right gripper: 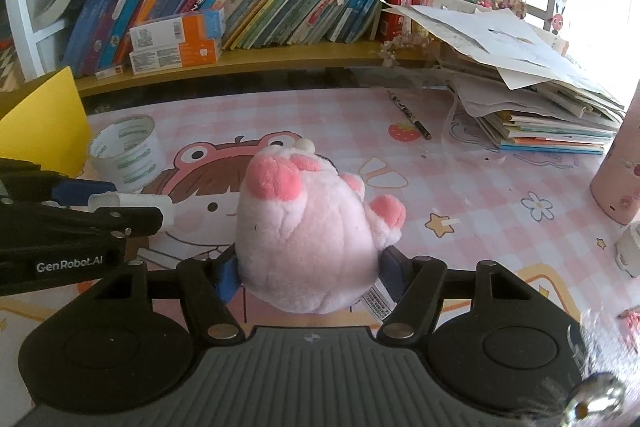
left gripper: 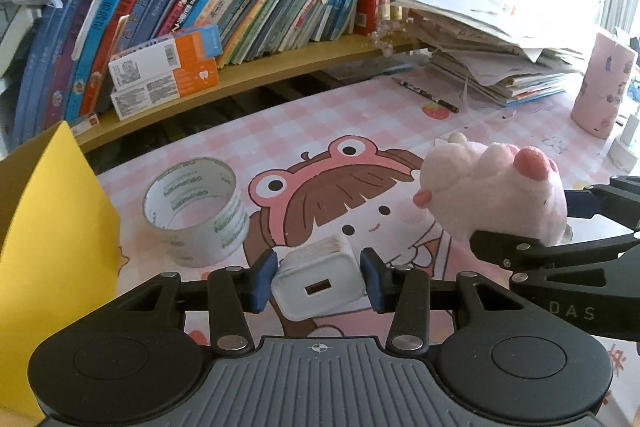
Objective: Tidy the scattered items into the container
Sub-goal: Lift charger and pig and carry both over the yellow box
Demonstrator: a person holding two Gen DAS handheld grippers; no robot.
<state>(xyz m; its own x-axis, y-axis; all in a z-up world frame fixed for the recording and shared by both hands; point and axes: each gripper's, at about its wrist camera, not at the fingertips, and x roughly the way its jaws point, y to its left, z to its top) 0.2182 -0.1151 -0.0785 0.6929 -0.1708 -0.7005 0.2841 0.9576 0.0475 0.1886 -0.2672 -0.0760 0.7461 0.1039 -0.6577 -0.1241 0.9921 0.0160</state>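
My left gripper (left gripper: 318, 277) is shut on a white USB charger (left gripper: 318, 283) and holds it above the pink desk mat. My right gripper (right gripper: 308, 273) is shut on a pink plush pig (right gripper: 308, 227), which also shows at the right of the left wrist view (left gripper: 496, 191). The charger shows at the left of the right wrist view (right gripper: 132, 203). A roll of clear tape (left gripper: 196, 211) stands on the mat left of the charger; it also shows in the right wrist view (right gripper: 126, 151). The yellow container (left gripper: 52, 247) is at the far left, also in the right wrist view (right gripper: 42, 115).
A black pen (right gripper: 408, 115) lies on the mat at the back. A stack of papers and books (right gripper: 532, 99) sits at the back right. A pink cylinder cup (right gripper: 618, 179) stands at the right edge. A bookshelf (left gripper: 248, 71) runs along the back.
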